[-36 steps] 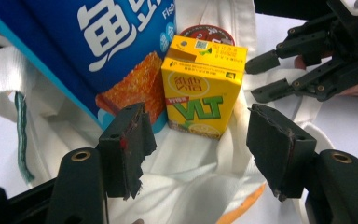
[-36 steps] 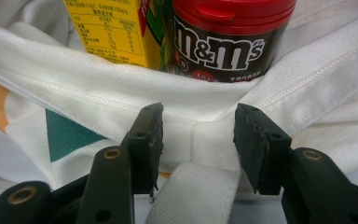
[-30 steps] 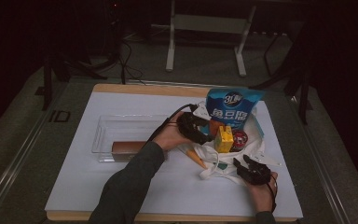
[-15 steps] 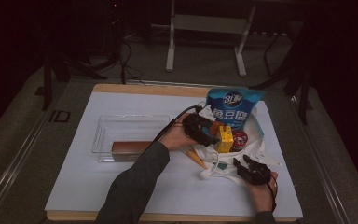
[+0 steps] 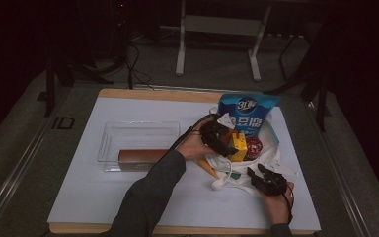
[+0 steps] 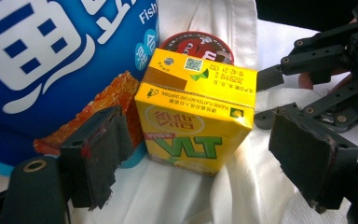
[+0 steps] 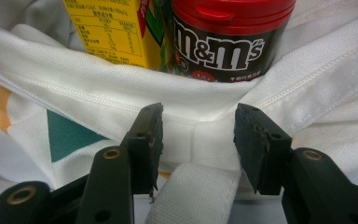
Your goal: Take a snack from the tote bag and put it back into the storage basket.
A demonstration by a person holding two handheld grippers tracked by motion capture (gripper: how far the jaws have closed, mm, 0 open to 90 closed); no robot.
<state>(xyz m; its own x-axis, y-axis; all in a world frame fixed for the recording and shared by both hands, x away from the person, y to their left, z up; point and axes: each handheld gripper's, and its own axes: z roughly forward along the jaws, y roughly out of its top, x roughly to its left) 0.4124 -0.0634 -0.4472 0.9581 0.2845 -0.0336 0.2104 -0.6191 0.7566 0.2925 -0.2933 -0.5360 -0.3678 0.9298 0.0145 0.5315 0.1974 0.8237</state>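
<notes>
The step in hand looks like loading groceries into a white cloth tote bag (image 5: 264,165) at the right of the white-topped table (image 5: 128,207): the left gripper (image 6: 200,154) stands just before a yellow cardboard drink carton (image 6: 198,123), its jaws having just been opening, now wide apart with the carton between them but touched by neither pad, so I judge the carton freshly set down. In the high view the carton (image 5: 238,146) stands in the bag's mouth, touching a round red-lidded dark candy tub (image 5: 253,146) and leaning by a tall blue foil snack pouch (image 5: 246,116). The right gripper (image 7: 198,140) sits at the bag's near hem with its jaws partly apart on either side of a white webbing handle strap (image 7: 191,196); whether the pads actually pinch the cloth I cannot tell. The next move likely calls for drawing the left gripper back clear of the carton without tipping it, then reaching for another item while the right one keeps the bag's mouth in place. Counted: one carton, one tub, one pouch, one bag, one clear plastic tray (image 5: 138,134) with one brown bar-shaped box (image 5: 142,155) lying in it, and two grippers.
</notes>
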